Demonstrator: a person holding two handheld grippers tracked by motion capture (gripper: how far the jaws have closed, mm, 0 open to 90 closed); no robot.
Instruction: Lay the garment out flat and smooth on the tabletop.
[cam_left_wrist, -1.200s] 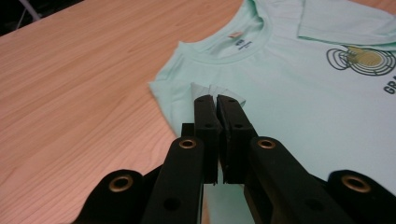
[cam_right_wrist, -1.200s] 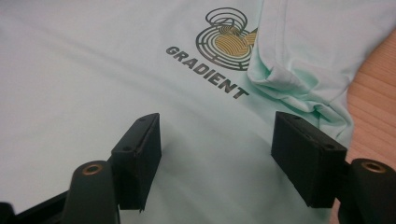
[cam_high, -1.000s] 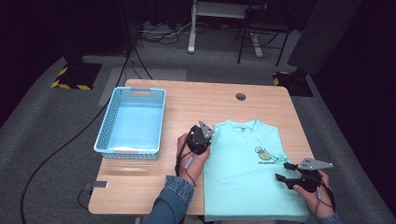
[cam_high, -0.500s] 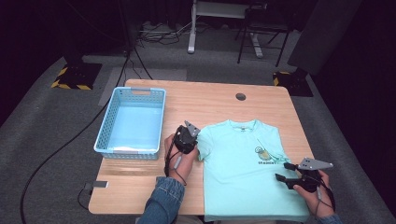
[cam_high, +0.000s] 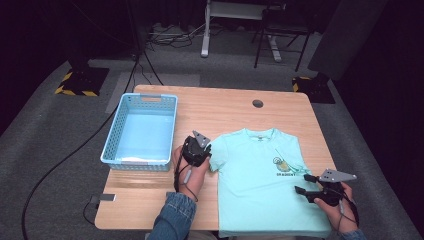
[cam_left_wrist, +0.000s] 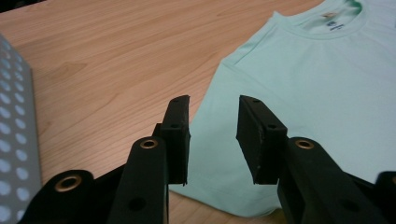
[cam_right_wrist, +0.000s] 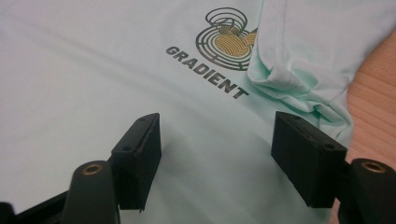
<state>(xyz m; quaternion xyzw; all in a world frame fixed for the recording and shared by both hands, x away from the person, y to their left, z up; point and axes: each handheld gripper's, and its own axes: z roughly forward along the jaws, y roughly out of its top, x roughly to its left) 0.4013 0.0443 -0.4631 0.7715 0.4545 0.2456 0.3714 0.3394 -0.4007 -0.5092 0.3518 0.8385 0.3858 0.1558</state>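
1. I see the T-shirt (cam_high: 267, 185) lying flat, front up, on the desk (cam_high: 225, 107), to the right of the blue basket (cam_high: 141, 131) and apart from it.
2. My left hand-held gripper (cam_high: 197, 150) sits at the T-shirt's left sleeve, between the T-shirt and the basket. Its jaws have just been opening; they now stand apart over the sleeve's edge without pinching the cloth.
3. My right hand-held gripper (cam_high: 306, 183) hovers at the T-shirt's right side, below the printed logo (cam_right_wrist: 224, 44). Its jaws are spread wide, with nothing clamped between them.
4. The T-shirt's right sleeve (cam_right_wrist: 299, 60) lies folded inward onto the chest, just beside the logo.
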